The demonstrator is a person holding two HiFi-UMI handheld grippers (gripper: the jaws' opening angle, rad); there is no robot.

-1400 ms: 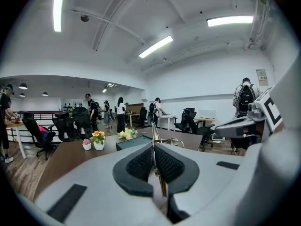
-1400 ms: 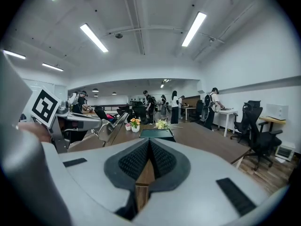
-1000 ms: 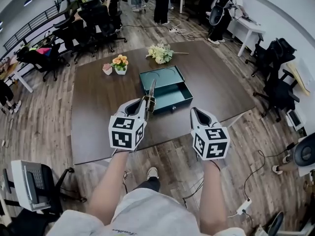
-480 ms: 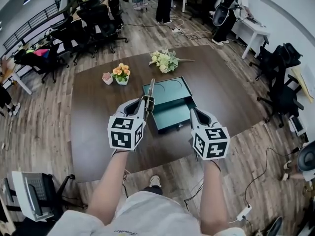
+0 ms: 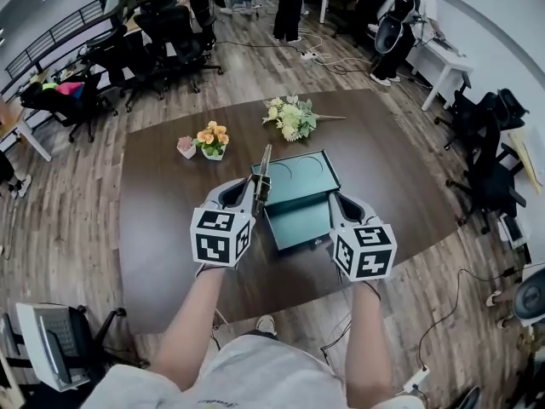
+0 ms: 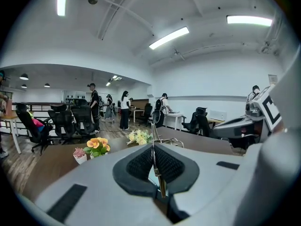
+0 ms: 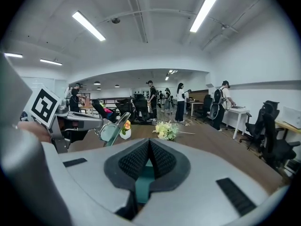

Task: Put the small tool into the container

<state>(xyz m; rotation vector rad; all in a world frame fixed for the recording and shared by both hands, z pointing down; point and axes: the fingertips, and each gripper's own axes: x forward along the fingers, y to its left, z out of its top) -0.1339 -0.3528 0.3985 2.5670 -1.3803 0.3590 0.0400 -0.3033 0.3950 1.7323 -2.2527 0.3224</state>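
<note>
The left gripper [image 5: 255, 187] squeezes the small tool [image 5: 264, 167], a thin, flat metal strip sticking up by the left edge of the green box [image 5: 298, 221]. The right gripper [image 5: 337, 201] is pinched together on nothing. The strip looks slim and smooth, so it might slip out or bump the box's hard rim.

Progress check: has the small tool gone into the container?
Done: the thin metal tool is picked up, and the drawer of the teal metal box is open. In hand: the left gripper is shut on the tool, near the box. Left: lower it in and release. The right gripper is shut, empty.
</note>
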